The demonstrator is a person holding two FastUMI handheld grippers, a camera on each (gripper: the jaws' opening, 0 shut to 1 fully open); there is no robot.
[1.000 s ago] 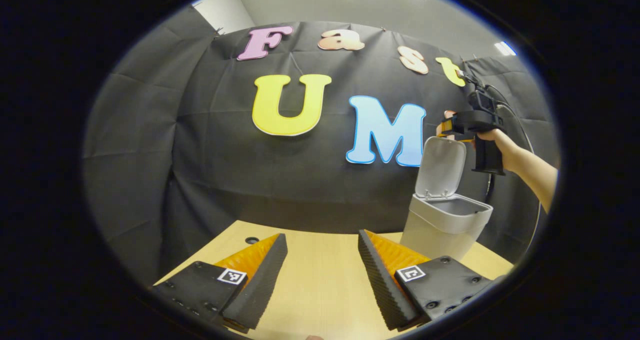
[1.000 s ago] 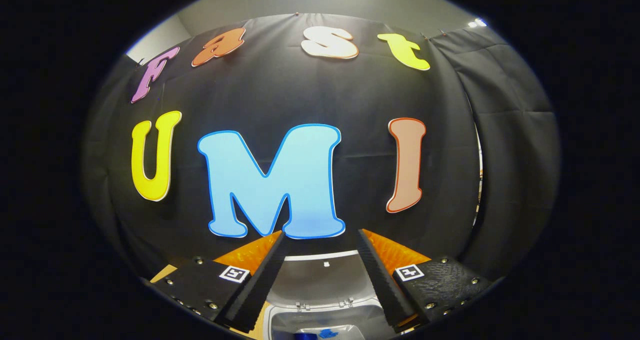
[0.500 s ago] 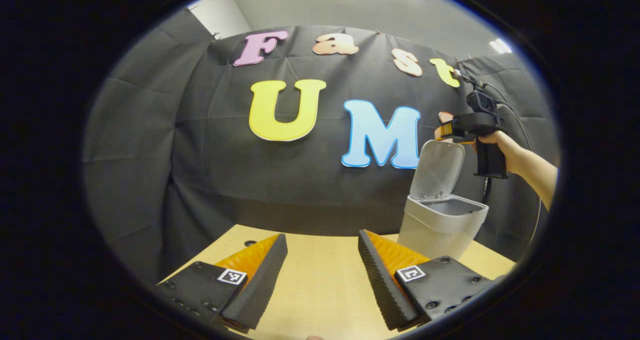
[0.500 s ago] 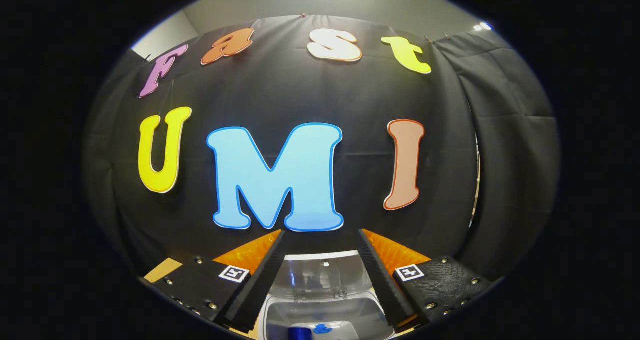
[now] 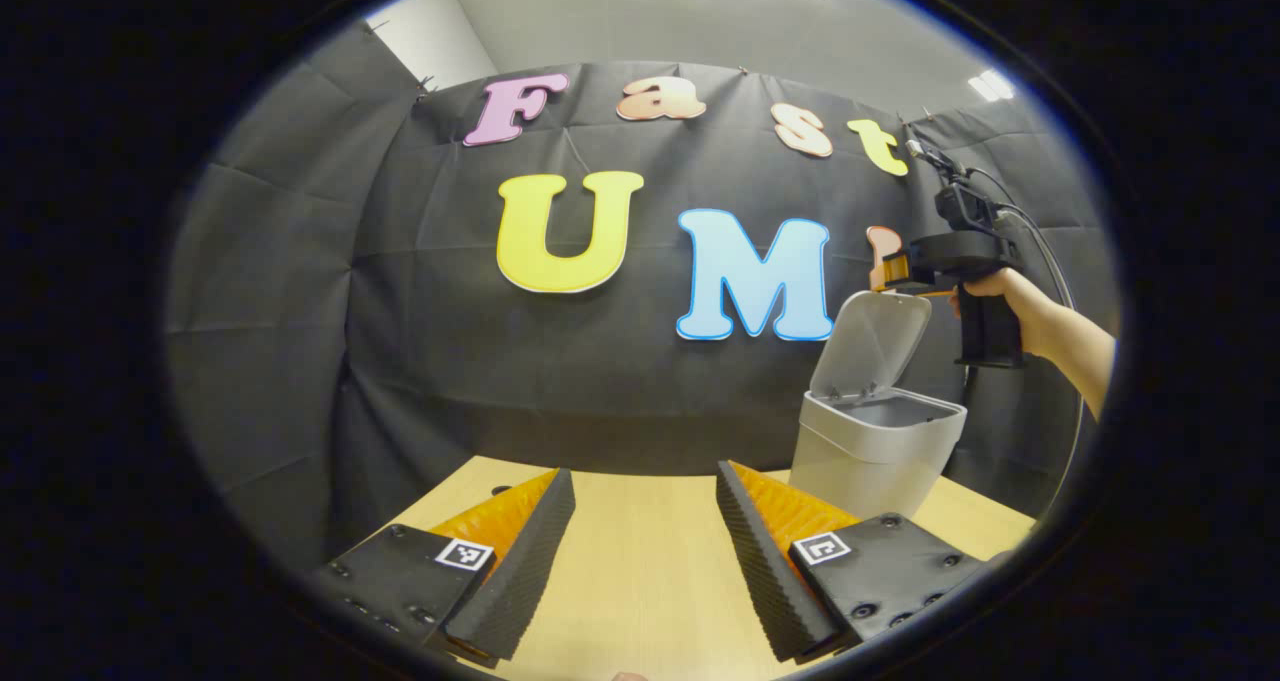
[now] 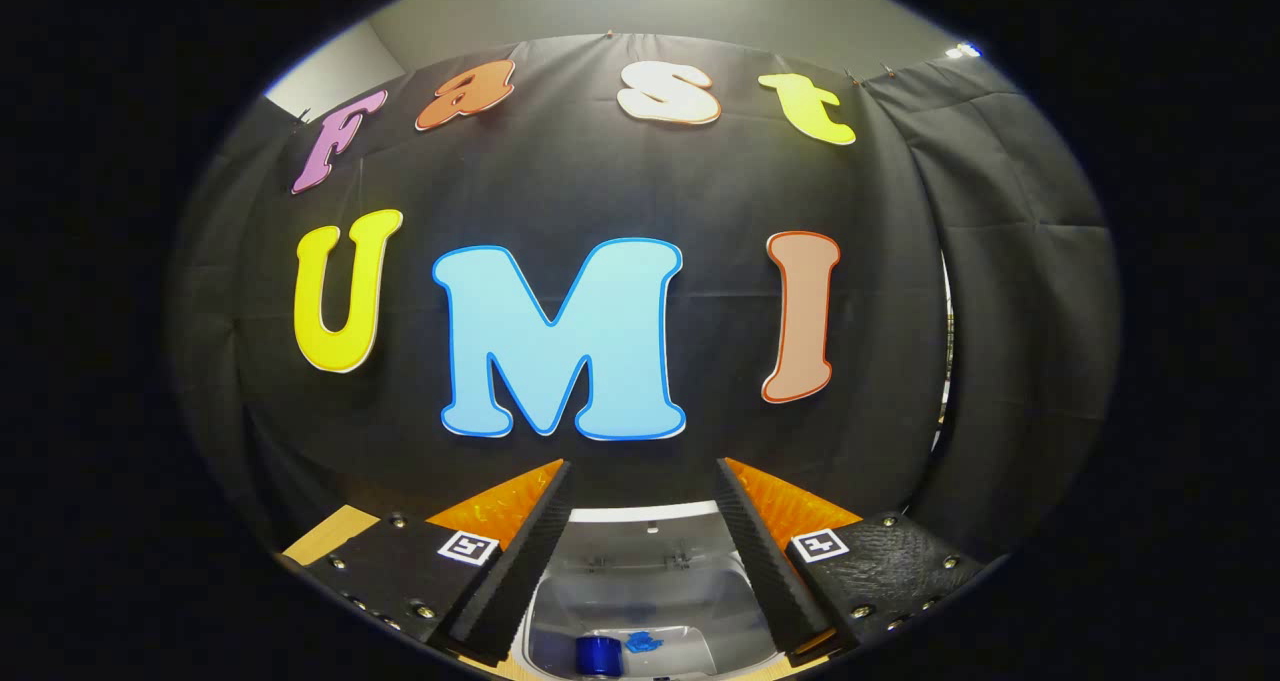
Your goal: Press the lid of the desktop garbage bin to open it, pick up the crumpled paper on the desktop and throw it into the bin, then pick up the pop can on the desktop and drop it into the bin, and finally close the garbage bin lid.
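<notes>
Bench (image 5: 640,551) bare ahead of left hand-held gripper (image 5: 645,531), jaws apart. Garbage bin (image 5: 870,451) stands at right rear, lid (image 5: 868,343) tilted up behind mouth. Right hand-held gripper (image 6: 640,521) above mouth; blue pop can (image 6: 598,654) lies inside.

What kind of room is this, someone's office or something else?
Probably a small recording booth rather than an office: black cloth wall hung behind a bare wooden table, a desktop garbage bin with its lid up, and a hand holding the right gripper over it.
</notes>
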